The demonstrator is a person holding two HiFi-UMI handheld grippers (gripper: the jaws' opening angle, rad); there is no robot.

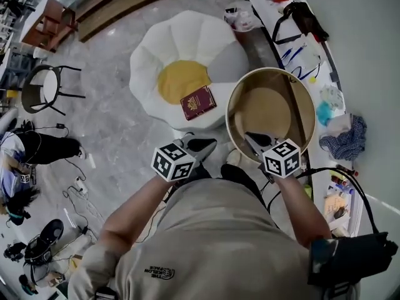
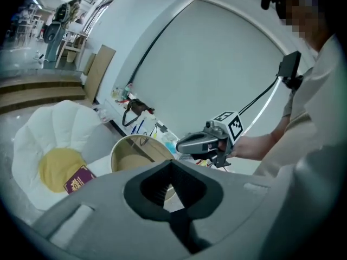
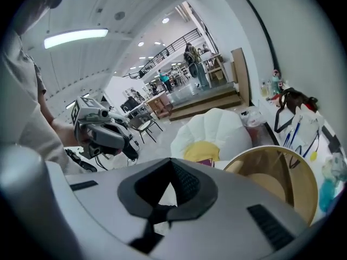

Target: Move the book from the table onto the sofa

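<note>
The maroon book (image 1: 198, 103) lies flat on the white flower-shaped sofa (image 1: 187, 42), at the edge of its yellow centre. The round wooden table (image 1: 269, 108) with a gold rim stands right of the sofa and bears nothing. My left gripper (image 1: 203, 144) hangs shut and empty in the air near my chest, short of the sofa. My right gripper (image 1: 251, 137) is also shut and empty, over the table's near rim. From the left gripper view the book (image 2: 79, 179) shows on the sofa (image 2: 59, 123), with the right gripper (image 2: 184, 143) beside it.
A long white bench (image 1: 312, 55) along the right wall carries bags, pens, cloths and bottles. A black chair (image 1: 44, 89) stands at the left, with a person sitting on the floor (image 1: 37, 149) and cables below it. Wooden steps (image 1: 131, 2) run along the top.
</note>
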